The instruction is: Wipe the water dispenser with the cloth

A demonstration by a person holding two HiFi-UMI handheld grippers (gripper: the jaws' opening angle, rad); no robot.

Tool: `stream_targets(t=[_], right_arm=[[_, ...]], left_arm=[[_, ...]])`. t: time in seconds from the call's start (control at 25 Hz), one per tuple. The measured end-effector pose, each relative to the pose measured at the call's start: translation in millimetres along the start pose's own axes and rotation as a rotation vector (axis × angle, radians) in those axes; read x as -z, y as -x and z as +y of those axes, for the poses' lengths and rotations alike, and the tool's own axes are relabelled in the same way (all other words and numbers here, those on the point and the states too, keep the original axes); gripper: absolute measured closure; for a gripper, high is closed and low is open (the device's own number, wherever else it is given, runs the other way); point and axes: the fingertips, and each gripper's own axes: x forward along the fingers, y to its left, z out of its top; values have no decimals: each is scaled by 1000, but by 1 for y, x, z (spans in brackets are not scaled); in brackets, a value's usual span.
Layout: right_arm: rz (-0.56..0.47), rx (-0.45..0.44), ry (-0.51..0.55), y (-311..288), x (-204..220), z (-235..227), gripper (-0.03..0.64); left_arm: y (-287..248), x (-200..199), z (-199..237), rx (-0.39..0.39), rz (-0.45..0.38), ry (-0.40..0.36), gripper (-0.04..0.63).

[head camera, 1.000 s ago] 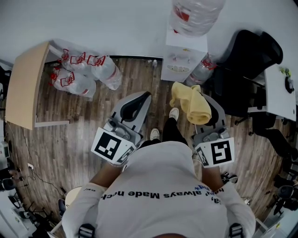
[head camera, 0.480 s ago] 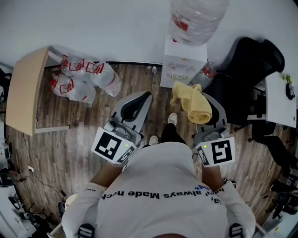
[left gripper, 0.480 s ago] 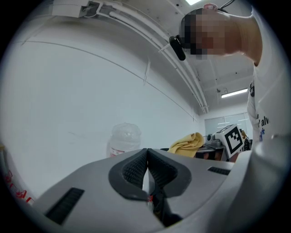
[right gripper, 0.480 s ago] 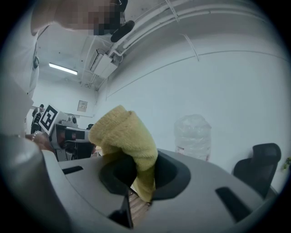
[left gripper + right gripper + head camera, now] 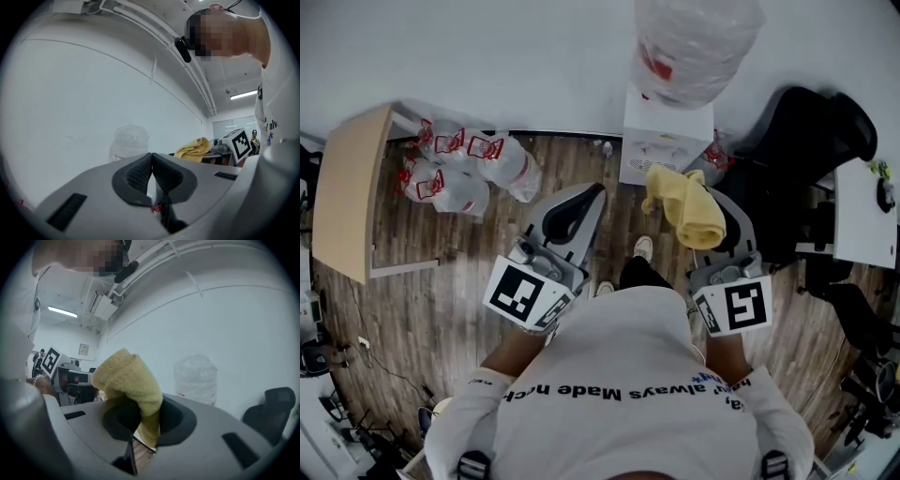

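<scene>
Since the earlier frames the water dispenser (image 5: 666,141) has drawn closer in the head view. Its upturned bottle (image 5: 694,47) looms larger, and the person's shoe (image 5: 643,247) sits nearer the body, so I judge that the person is stepping toward it. Both arms hold the same pose as before.

The right claw (image 5: 146,420) is clamped on the yellow cloth (image 5: 689,211), which bunches up above the jaws and hangs down between them. It is carried out in front, aimed at the dispenser but well apart from it, so wiping has probably not started. The left claw (image 5: 151,173) is pinched together with nothing between its ribbed pads. It is held level to the left of the cloth, most likely just kept out of the way.

The dispenser stands on the floor against the far white wall. A black chair (image 5: 806,159) is to its right, clear bags of plastic bottles (image 5: 464,169) lie to its left, and a tan desk (image 5: 347,187) stands further left.

The only readable writing is on the person's white shirt, where "always Made" shows among other words. The red labels on the bottles and the round mark on the dispenser front are too small to read. Each claw's cube carries a black square marker.
</scene>
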Motion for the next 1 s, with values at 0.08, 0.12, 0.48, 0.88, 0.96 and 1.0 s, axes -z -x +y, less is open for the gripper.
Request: stream_targets(t=[0.08, 0.12, 0.48, 0.88, 0.96, 1.0], right_arm=[[0, 3, -3, -6, 0, -13, 549], [0, 4, -5, -9, 0, -20, 549], [12, 6, -18, -33, 4, -81, 549], [18, 22, -29, -49, 9, -149, 549], [17, 24, -30, -51, 11, -161, 549], [17, 23, -29, -52, 11, -166, 549]], left_arm=[[-14, 0, 2, 1, 0, 0, 575], [-22, 1, 4, 2, 0, 0, 575], [-90, 6, 8, 13, 16, 6, 575], [-164, 16, 7, 35, 29, 12, 576], [-177, 19, 6, 37, 32, 10, 575], [-183, 20, 5, 38, 32, 9, 575]])
